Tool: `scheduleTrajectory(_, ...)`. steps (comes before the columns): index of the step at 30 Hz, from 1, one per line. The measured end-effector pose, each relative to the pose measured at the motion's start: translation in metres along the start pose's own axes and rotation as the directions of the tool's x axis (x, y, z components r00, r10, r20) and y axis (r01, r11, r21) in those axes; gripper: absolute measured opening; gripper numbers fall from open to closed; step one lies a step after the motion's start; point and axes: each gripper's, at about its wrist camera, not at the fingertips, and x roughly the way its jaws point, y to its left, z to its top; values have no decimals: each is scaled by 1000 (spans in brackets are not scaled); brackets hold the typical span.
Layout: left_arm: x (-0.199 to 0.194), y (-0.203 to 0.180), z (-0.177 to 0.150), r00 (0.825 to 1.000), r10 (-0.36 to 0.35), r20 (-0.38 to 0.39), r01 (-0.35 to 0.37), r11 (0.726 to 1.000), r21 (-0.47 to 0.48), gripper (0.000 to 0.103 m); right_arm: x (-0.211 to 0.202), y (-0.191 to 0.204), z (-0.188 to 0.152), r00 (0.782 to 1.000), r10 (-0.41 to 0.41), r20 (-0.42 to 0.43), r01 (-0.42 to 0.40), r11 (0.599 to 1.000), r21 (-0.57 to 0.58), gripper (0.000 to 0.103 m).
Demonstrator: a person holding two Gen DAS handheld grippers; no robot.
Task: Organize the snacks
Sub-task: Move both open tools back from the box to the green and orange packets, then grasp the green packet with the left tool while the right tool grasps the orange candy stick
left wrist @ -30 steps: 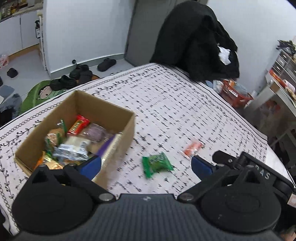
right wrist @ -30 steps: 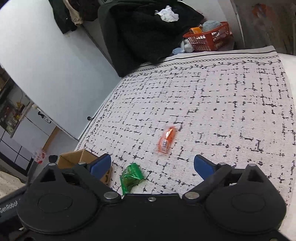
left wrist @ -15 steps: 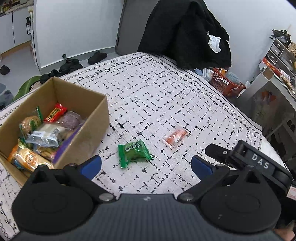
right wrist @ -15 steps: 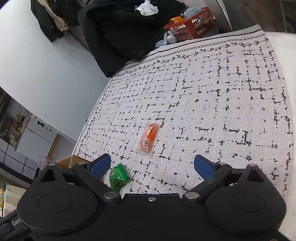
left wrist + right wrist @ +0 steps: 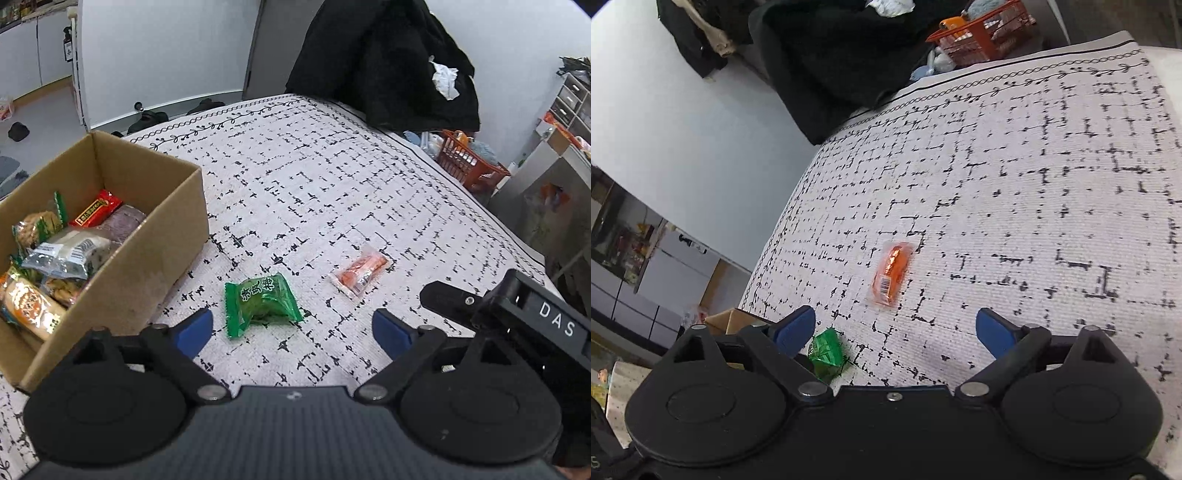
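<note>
Left wrist view: the left gripper [image 5: 291, 326] now hangs low over the patterned cloth [image 5: 332, 177] with its jaws spread wide and empty, and the green packet [image 5: 260, 302] lies just ahead of the gap between the blue fingers, nearer the left one. A second ago the cardboard box [image 5: 125, 266] filled the area ahead of this gripper; the box now sits off to the left, so the gripper has swung away from it and lined up on the green packet. This indicates that the next pick is probably the green packet, followed by a transfer into the box, which already holds several wrapped snacks. The orange packet [image 5: 360, 275] lies flat on the cloth to the right of the green one, well apart from it. In the right wrist view, the right gripper [image 5: 895, 330] is also released and empty, and the orange packet [image 5: 892, 273] has come closer to its jaw line since the earlier frames. Both packets remain outside the box. The two grippers work close together, so interference between them is the main risk. A dark coat [image 5: 388, 62] and an orange basket [image 5: 465, 162] stand beyond the far edge, clear of the work.
</note>
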Motion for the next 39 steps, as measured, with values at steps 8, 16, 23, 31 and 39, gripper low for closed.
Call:
scheduleTrajectory(8, 22, 3, -2, 999, 41, 20, -40, 998, -57, 80, 22, 0, 7, 1000, 0, -27, 0, 1000, 2, 80)
scheduleTrajectory(16, 48, 7, 0, 995, 97, 21, -95, 991, -91, 77, 46, -2, 15, 998, -18, -60, 18, 1000, 0, 73)
scheduleTrajectory(23, 67, 17, -2, 995, 98, -18, -99, 986, -136, 57, 63, 8, 17, 998, -29, -62, 27, 999, -40, 72)
scheduleTrajectory(31, 66, 17, 5, 996, 93, 12, -91, 988, -127, 40, 78, 21, 20, 996, -78, -40, 74, 993, -91, 65)
scheduleTrajectory(39, 60, 27, 14, 998, 61, 30, -56, 987, -148, 39, 94, 35, 21, 988, -153, -21, 148, 977, -151, 38)
